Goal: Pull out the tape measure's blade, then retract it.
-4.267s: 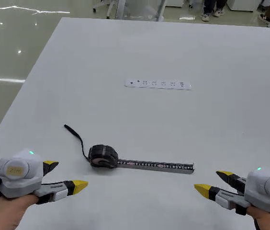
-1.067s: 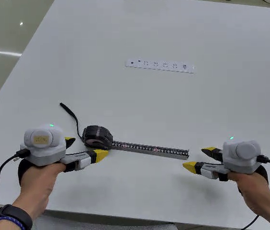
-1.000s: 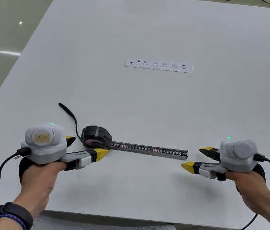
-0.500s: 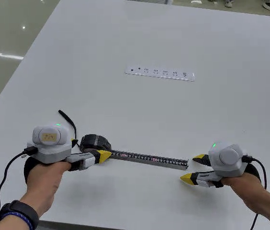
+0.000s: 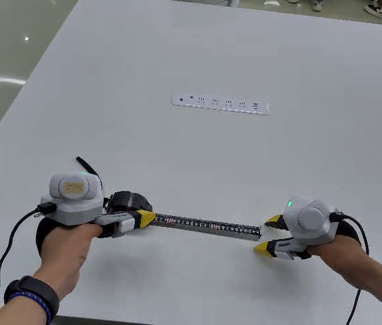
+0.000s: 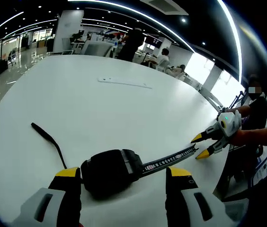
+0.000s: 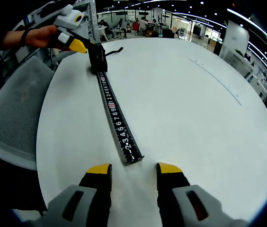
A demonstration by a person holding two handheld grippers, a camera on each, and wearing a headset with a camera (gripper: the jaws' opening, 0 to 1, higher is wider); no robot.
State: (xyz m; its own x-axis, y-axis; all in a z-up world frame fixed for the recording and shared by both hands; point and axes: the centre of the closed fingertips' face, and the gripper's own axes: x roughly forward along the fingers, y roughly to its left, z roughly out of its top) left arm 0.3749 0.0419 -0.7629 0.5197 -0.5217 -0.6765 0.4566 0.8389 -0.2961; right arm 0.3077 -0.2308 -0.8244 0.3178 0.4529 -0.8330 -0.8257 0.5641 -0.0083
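Black tape measure case (image 5: 128, 200), partly hidden behind left gripper (image 5: 127, 211).

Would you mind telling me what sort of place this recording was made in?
Probably an open-plan office or lab: a large white table carrying a power strip, a mesh office chair beside it, and people seated in the background.

From the head view, the left gripper (image 5: 124, 211) hid the tape case's (image 5: 126, 200) 6 o'clock edge; blade (image 5: 208, 225) numerals were too small to read.
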